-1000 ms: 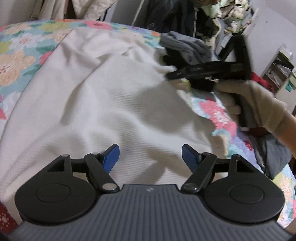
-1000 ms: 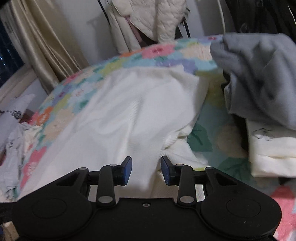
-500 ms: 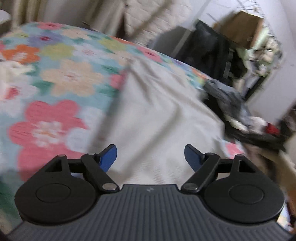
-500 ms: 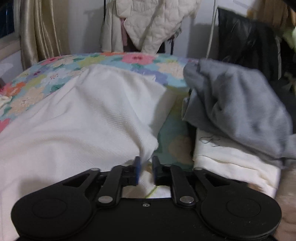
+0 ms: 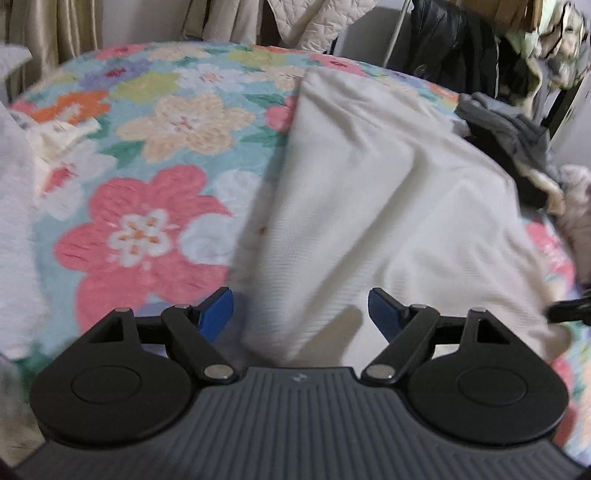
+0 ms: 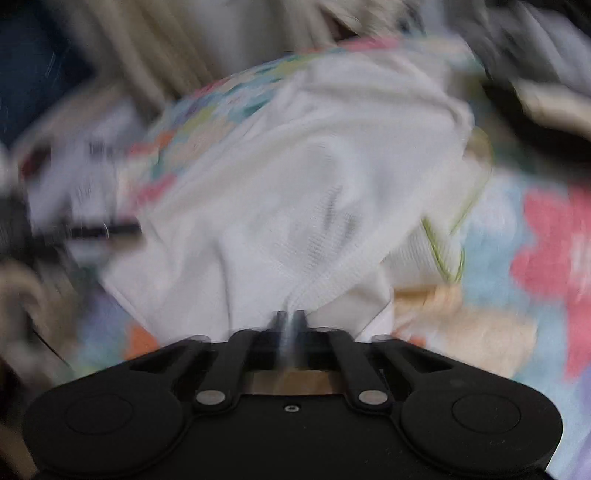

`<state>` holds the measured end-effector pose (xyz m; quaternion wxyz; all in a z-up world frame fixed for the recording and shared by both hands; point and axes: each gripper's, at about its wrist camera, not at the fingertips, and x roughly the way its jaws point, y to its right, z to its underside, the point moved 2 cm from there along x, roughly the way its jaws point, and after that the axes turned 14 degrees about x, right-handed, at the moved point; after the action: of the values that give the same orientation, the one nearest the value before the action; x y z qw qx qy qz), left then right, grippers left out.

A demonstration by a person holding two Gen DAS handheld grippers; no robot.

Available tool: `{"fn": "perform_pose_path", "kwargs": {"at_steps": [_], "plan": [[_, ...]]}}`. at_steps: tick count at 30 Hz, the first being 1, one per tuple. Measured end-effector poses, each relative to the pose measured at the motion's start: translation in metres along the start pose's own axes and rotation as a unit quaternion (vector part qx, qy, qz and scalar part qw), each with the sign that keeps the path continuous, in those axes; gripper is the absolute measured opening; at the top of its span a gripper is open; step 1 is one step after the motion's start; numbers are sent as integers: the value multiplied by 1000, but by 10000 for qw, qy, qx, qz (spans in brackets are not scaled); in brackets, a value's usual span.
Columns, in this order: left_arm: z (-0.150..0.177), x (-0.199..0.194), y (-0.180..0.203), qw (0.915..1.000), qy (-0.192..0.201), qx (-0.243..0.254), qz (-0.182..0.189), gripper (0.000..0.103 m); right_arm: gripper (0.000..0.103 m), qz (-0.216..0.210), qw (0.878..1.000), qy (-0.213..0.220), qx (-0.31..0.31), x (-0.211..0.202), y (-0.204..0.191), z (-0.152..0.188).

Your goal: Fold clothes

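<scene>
A cream white ribbed garment lies spread on the flowered bedspread. My left gripper is open, its blue pads on either side of the garment's near corner, holding nothing. In the blurred right wrist view my right gripper is shut on a bunched edge of the same white garment, which rises in folds from the jaws.
A pile of grey and dark clothes sits at the bed's far right. White cloth lies at the left edge. Jackets and curtains hang behind the bed. My right gripper's tip shows at the left wrist view's right edge.
My right gripper has closed on the garment's edge and is moving fast with it. My left gripper swung left, then settled over the garment's near corner, still open.
</scene>
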<state>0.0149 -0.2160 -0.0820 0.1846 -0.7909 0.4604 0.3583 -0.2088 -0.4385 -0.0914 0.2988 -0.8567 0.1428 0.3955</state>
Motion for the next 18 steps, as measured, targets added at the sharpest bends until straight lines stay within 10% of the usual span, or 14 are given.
{"fn": "perform_pose_path", "kwargs": {"at_steps": [10,13,18], "plan": [[13,-5,-42,9917,46,-989,817,81,10,960,9948,146,-323,-31,-4,16],[20,7,-45,9817,139,-1364,1323,86,34,834,9933,499,-619,-42,-26,8],[33,30,-41,9602,505,-2010,1873,92,46,162,9909,638,-1171,-44,-56,4]]}}
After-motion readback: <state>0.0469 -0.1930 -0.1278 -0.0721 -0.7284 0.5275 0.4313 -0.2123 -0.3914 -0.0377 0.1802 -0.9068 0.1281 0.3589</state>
